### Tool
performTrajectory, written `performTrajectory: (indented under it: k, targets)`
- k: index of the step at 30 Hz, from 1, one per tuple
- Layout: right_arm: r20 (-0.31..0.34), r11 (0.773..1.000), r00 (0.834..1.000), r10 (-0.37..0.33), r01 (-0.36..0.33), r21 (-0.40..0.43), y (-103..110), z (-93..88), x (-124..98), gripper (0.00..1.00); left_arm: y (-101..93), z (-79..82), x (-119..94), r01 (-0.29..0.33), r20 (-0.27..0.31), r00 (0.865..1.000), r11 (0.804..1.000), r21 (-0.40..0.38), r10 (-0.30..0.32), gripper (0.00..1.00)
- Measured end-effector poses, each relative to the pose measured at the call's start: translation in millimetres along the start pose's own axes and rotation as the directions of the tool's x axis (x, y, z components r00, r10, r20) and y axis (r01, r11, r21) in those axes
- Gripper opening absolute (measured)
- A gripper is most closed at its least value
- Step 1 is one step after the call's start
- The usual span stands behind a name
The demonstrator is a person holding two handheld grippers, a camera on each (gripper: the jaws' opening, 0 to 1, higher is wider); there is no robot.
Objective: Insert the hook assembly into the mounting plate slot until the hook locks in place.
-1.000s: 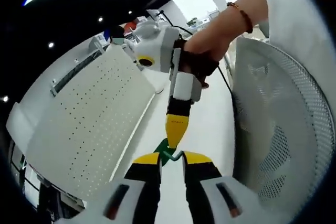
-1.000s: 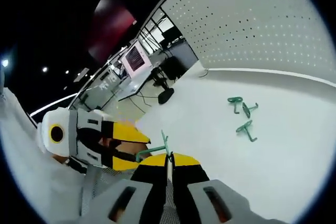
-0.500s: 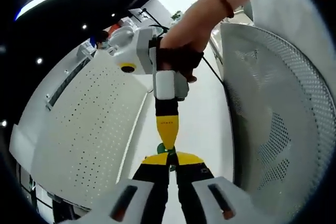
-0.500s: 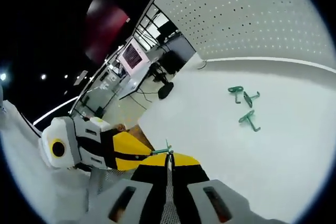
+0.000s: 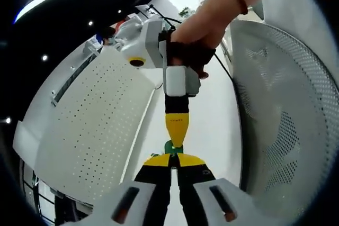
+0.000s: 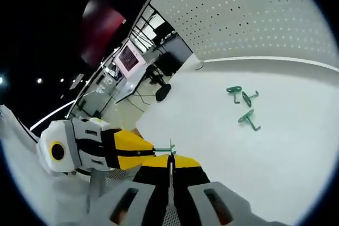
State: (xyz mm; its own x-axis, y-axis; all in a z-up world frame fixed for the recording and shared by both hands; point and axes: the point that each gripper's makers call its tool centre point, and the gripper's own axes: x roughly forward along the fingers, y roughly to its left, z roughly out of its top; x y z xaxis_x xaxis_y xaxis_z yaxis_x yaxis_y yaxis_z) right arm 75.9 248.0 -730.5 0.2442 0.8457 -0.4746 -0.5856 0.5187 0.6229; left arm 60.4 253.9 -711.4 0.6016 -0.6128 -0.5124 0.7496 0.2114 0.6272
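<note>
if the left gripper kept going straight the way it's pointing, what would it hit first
The right gripper: its yellow tip sits directly ahead of the left gripper, both at the small green hook, apparently already touching, though depth is unclear.

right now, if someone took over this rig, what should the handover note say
Left gripper: shut on a green hook.
Right gripper: shut on the same hook, tip to tip with the left.
Three more hooks lie on the white table, near the pegboard.
Done: hook picked up.
Left: insert it into the pegboard until it locks.
</note>
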Motion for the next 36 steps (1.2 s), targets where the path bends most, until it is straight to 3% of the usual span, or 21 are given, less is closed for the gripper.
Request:
performTrajectory:
  k: [6, 20, 26, 36]
  targets:
    - [-0.002, 1.0, 1.0, 0.005, -0.005, -0.002, 1.1, -1.5, 0.6, 0.0, -0.9, -0.7, -0.7, 0.008, 0.008, 1.0, 1.0, -0.019, -0.007, 0.04]
    - [-0.019, 1.0, 1.0, 0.02, -0.02, -0.001, 5.3, -5.1, 3.3, 0.0, -6.3, -14.3, 3.0, 0.024, -0.052, 0.998, 0.998, -0.063, -0.027, 0.05]
    - [-0.011, 1.0, 1.0, -0.007, 0.007, 0.008, 3.8, -3.7, 5.1, 0.0, -7.0, -16.5, 3.5, 0.024, -0.058, 0.998, 0.995, -0.102, -0.03, 0.08]
    - [-0.018, 0.999, 0.999, -0.036, 0.035, -0.029, 6.8, -7.3, 10.5, 0.0, -8.0, -20.2, 4.7, 0.02, -0.071, 0.997, 0.988, -0.155, -0.031, 0.05]
